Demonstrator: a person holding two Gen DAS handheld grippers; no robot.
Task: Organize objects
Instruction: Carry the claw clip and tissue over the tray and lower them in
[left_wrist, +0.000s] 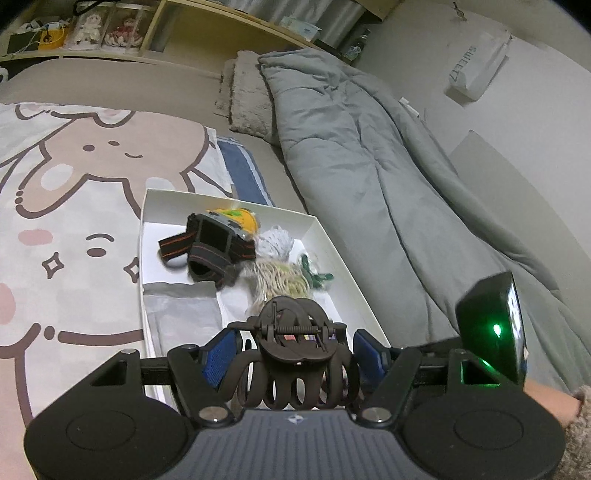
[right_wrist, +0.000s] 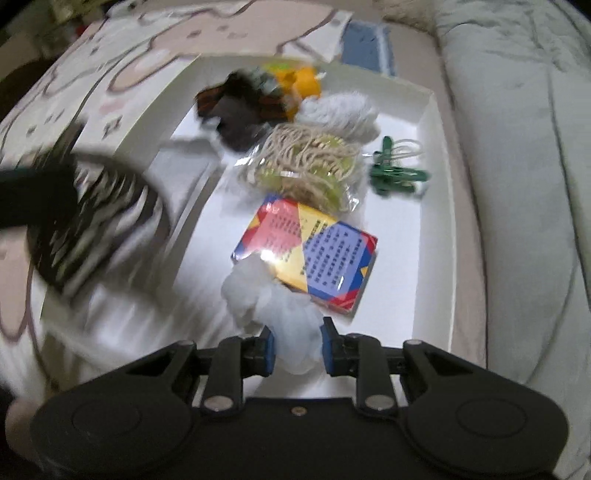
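Two grippers worked over the box (right_wrist: 436, 155), mid-frame on the bed (left_wrist: 369, 155). Our left gripper (left_wrist: 295, 350) pinched a hair claw (left_wrist: 295, 354) above its near end; our right gripper (right_wrist: 295, 343), jaws narrow, clamped a white bundle (right_wrist: 273, 306) for packing beside the card box (right_wrist: 317, 254).

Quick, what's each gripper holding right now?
Left gripper: closed on the black hair claw clip.
Right gripper: closed on the white crumpled plastic.
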